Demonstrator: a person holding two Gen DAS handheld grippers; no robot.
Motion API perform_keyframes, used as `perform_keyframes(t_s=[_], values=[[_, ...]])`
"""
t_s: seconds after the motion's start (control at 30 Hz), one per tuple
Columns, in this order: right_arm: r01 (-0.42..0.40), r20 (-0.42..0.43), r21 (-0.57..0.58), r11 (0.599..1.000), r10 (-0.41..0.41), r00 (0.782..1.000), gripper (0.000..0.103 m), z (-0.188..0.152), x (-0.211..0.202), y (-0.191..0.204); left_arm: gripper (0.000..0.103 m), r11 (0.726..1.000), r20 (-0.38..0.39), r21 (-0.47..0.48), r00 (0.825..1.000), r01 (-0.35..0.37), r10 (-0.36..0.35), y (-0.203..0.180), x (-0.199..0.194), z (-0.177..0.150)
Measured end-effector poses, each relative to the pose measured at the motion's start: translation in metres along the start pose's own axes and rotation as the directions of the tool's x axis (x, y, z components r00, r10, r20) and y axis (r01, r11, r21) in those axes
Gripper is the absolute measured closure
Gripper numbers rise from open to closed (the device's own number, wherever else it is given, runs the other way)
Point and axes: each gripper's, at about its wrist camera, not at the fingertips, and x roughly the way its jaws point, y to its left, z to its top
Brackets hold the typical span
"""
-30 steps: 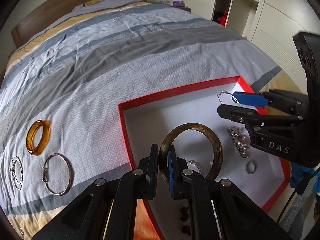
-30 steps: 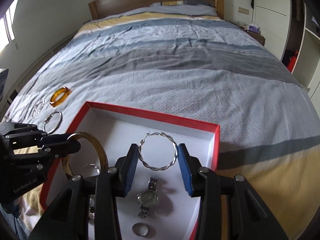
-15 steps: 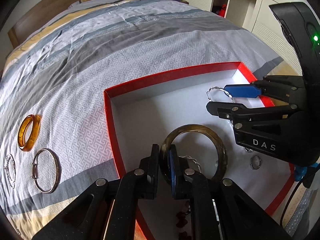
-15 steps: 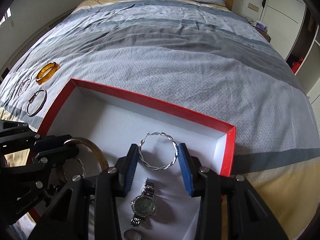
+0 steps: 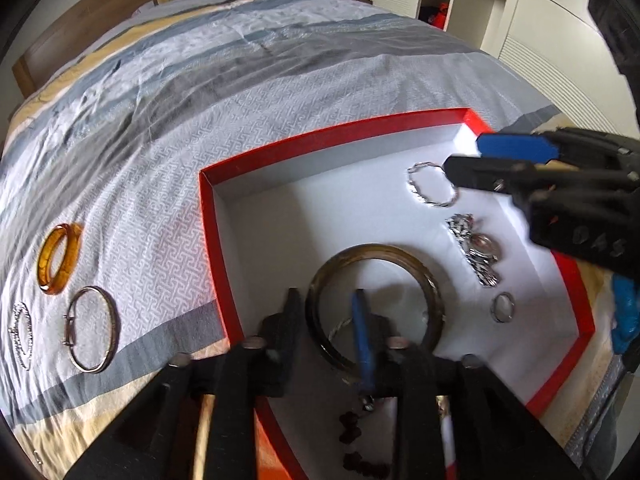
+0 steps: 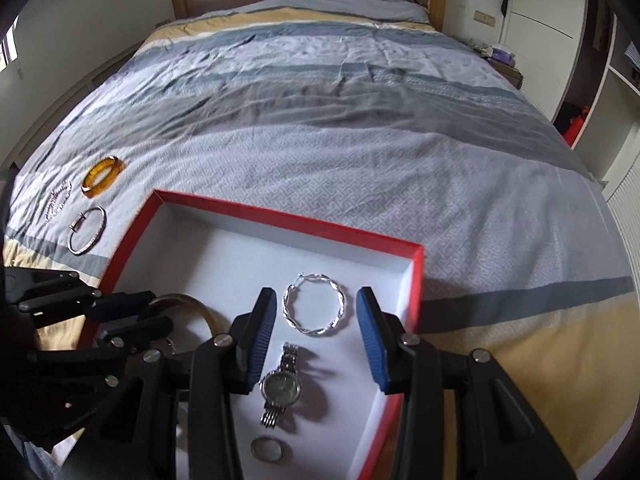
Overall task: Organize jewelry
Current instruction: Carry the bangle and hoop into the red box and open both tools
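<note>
Two grippers over red tray: left gripper jaws just opened, straddling dark bangle's rim, bangle lying flat at tray's 7 o'clock; right gripper jaws apart, twisted hoop loose at 1 o'clock.

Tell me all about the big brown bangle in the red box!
The bangle is a thick, smooth ring, dark olive-brown and glossy, perhaps stone or horn. It lies flat on the white floor of the box, near its left wall. The left gripper has just been opening; its fingers straddle the near rim without pinching it. A thin silver piece shows inside the ring.
</note>
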Motion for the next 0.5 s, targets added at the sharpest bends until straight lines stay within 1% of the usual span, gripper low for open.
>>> perform_keyframes(t_s=[0.07,0.13,0.2,0.27,0.37,0.5], values=[[0.002,0.027,0.02,1.0,-0.003,1.0,0.063,-0.003,-0.017,-0.002,0.058,1.0,0.016,0.002,1.0,-0.004,0.004,-0.001,-0.01,-0.003],[-0.002,0.051,0.042,0.999,0.0,0.999,0.063,-0.009,-0.035,-0.002,0.057,1.0,0.027,-0.006,1.0,0.005,-0.004,-0.001,-0.023,-0.006],[-0.009,0.072,0.067,0.998,0.004,0.997,0.063,-0.016,-0.052,-0.001,0.051,1.0,0.041,-0.009,0.999,0.011,-0.01,-0.002,-0.037,-0.009],[-0.019,0.092,0.092,0.996,0.011,0.996,0.062,-0.024,-0.068,0.001,0.048,1.0,0.057,-0.012,0.998,0.005,-0.005,-0.001,-0.053,-0.014],[-0.042,0.116,0.133,0.99,0.026,0.993,0.062,-0.04,-0.093,0.009,0.045,1.0,0.074,-0.03,0.997,0.005,-0.003,0.003,-0.077,-0.029],[-0.065,0.138,0.148,0.987,0.044,0.989,0.06,-0.063,-0.125,0.028,0.045,0.997,0.071,-0.068,0.997,-0.026,0.031,0.016,-0.104,-0.059]])
